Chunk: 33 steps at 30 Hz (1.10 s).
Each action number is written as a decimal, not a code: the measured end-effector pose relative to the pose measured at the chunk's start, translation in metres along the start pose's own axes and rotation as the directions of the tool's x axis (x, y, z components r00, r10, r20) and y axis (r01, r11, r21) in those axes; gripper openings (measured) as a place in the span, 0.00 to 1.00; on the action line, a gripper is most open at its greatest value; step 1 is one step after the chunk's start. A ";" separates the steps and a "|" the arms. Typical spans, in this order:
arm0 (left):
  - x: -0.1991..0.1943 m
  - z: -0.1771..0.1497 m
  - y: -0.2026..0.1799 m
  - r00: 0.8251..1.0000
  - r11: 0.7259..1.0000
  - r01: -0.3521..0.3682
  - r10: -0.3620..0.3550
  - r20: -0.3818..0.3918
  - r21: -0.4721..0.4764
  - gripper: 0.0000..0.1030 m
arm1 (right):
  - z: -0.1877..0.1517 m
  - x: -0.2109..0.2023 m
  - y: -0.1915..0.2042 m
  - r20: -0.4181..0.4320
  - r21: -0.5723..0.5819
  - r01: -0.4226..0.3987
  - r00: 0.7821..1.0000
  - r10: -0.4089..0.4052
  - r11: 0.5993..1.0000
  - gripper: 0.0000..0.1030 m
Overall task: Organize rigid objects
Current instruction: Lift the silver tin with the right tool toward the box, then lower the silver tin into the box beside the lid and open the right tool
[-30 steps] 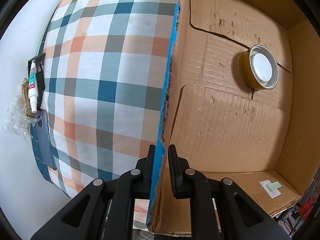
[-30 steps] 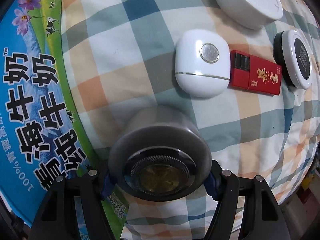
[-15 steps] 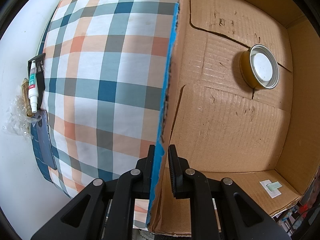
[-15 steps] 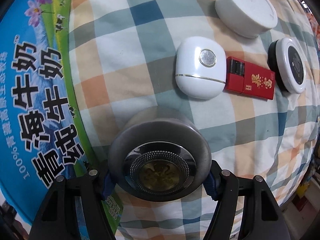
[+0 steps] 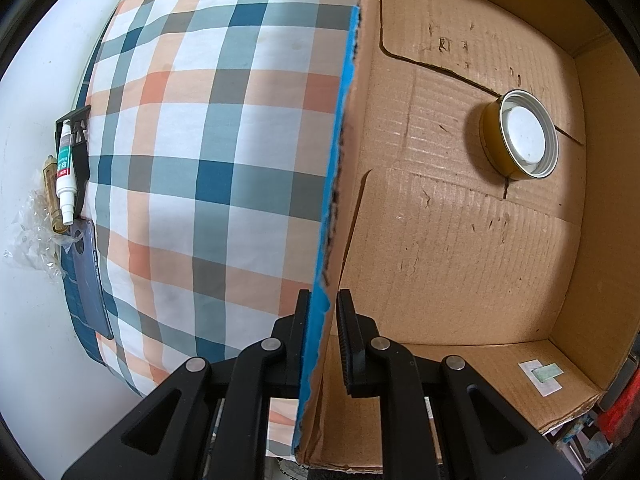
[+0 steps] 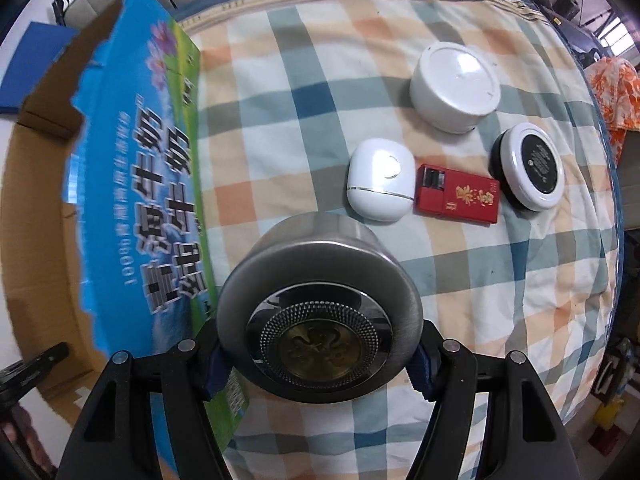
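Observation:
My right gripper (image 6: 318, 364) is shut on a round silver tin (image 6: 320, 312) with a gold emblem on its lid, held above the checked bedcover. Behind it lie a white rounded case (image 6: 380, 190), a red box (image 6: 458, 198), a white round tub (image 6: 456, 86) and a black-and-white compact (image 6: 528, 166). In the left wrist view my left gripper (image 5: 322, 328) is shut on the blue-printed flap (image 5: 340, 152) of a cardboard box (image 5: 460, 240). A yellow tin with a white lid (image 5: 520, 140) sits inside the box.
The box's blue printed flap (image 6: 132, 208) stands left of the held tin. A white bottle (image 5: 66, 176), a phone (image 5: 88, 276) and crumpled plastic (image 5: 28, 232) lie along the bed's left edge by the white wall.
The right gripper has risen with the silver tin, so the items on the bedcover look smaller and the open box shows at the left. The left gripper has not moved.

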State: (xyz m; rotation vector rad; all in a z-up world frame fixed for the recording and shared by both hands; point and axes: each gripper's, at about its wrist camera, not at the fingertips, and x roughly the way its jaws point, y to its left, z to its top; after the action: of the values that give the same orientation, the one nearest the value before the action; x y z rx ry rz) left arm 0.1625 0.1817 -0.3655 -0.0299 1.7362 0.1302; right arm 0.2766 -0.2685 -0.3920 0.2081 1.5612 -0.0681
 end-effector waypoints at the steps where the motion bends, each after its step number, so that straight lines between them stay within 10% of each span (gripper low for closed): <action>1: 0.000 0.000 0.000 1.000 1.000 0.001 -0.001 -0.001 0.001 0.10 | -0.001 -0.010 0.000 0.011 0.006 -0.015 1.000 0.015 1.000 0.70; 14: -0.001 0.000 0.002 1.000 1.000 0.007 -0.007 0.000 -0.002 0.10 | 0.011 -0.144 0.052 0.198 -0.080 -0.216 0.953 0.228 0.973 0.70; 22: 0.001 -0.002 0.001 1.000 1.000 0.006 -0.006 0.001 0.002 0.10 | 0.029 -0.144 0.138 0.192 -0.186 -0.291 0.926 0.325 0.938 0.70; 33: 0.004 -0.003 0.004 1.000 1.000 0.017 -0.017 -0.003 -0.009 0.10 | 0.052 -0.068 0.210 0.055 -0.254 -0.276 0.953 0.299 0.927 0.70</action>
State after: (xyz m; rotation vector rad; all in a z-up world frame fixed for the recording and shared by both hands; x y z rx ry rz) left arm 0.1586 0.1852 -0.3687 -0.0522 1.7382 0.1256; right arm 0.3632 -0.0777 -0.3057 0.2340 1.4169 0.3401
